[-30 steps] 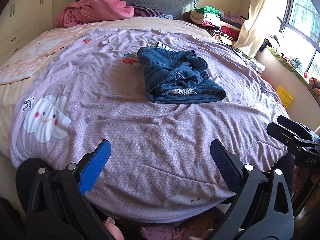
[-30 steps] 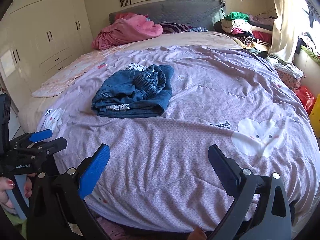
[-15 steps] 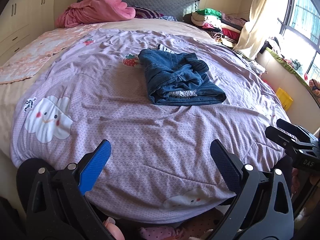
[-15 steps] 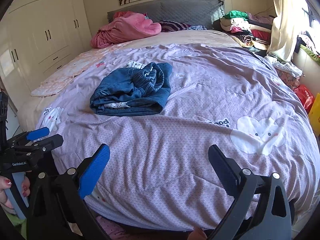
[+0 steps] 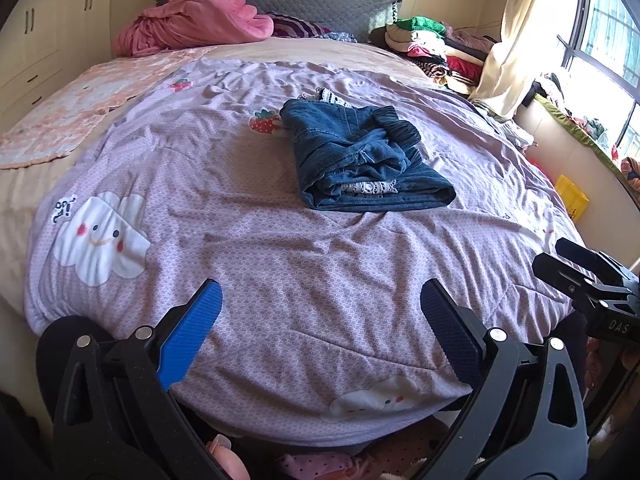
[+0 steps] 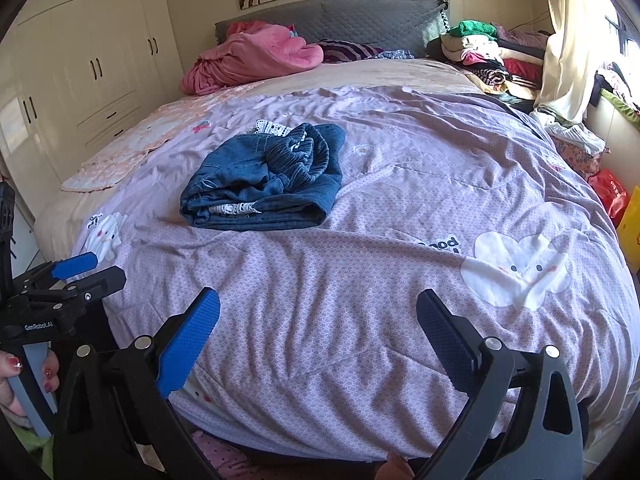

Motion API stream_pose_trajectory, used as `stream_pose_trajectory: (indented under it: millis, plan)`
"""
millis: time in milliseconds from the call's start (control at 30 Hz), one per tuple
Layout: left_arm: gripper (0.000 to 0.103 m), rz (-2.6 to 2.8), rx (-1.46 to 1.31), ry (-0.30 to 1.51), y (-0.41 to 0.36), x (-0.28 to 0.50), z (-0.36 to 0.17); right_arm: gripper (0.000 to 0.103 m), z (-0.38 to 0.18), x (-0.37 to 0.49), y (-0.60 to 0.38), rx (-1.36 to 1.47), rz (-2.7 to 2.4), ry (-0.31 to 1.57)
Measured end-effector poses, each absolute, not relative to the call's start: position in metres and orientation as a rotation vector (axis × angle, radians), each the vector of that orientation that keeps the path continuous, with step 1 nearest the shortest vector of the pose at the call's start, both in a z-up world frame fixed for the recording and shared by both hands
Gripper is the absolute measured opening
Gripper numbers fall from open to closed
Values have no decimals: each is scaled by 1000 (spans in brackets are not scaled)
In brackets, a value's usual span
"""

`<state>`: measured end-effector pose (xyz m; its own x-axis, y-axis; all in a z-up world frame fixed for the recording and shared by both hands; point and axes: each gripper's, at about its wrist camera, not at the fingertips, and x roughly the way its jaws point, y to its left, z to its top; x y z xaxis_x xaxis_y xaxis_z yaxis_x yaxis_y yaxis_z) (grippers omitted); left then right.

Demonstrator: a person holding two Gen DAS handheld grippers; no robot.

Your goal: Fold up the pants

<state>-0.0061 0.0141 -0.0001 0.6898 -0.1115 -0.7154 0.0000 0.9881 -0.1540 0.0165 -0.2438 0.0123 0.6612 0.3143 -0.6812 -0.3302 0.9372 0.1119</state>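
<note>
We count one pair of pants (image 5: 362, 160), blue denim, folded into a thick bundle with a strip of white lace showing at its near edge. It lies on the lilac quilt (image 5: 280, 280) toward the middle of the bed, nearer the headboard (image 5: 320, 4) than the foot edge, and well apart from both tools. In the right wrist view the same bundle (image 6: 264, 182) sits left of centre.

We see two grippers. The left gripper (image 5: 320, 304) hangs over the foot edge of the bed with its two fingers spread wide apart and nothing between them. The right gripper (image 6: 318, 308) is likewise spread wide over the foot edge, empty. Each shows up sidelong in the other's view: the right one at the right edge, the left one at the left edge, where a hand (image 6: 16, 384) with red-painted nails grips its handle.

On the quilt we count two large white cloud faces, one near each foot corner (image 5: 100, 236) (image 6: 516, 268), and a smaller one partly folded over the foot edge. One pink blanket (image 5: 192, 26) is heaped at the headboard. One stack of folded clothes (image 5: 432, 48) stands by the far right corner; how many pieces it holds we cannot make out. The lower bodies of both tools are cut off by the frame, and the floor below the foot edge is mostly hidden.
</note>
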Motion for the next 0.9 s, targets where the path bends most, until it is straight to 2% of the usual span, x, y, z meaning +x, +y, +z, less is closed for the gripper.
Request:
stream_pose_trajectory:
  millis: [900]
  plan:
    - [93,-50,-146,812,16,-8,2,98,14,16,-243,-27,362,767]
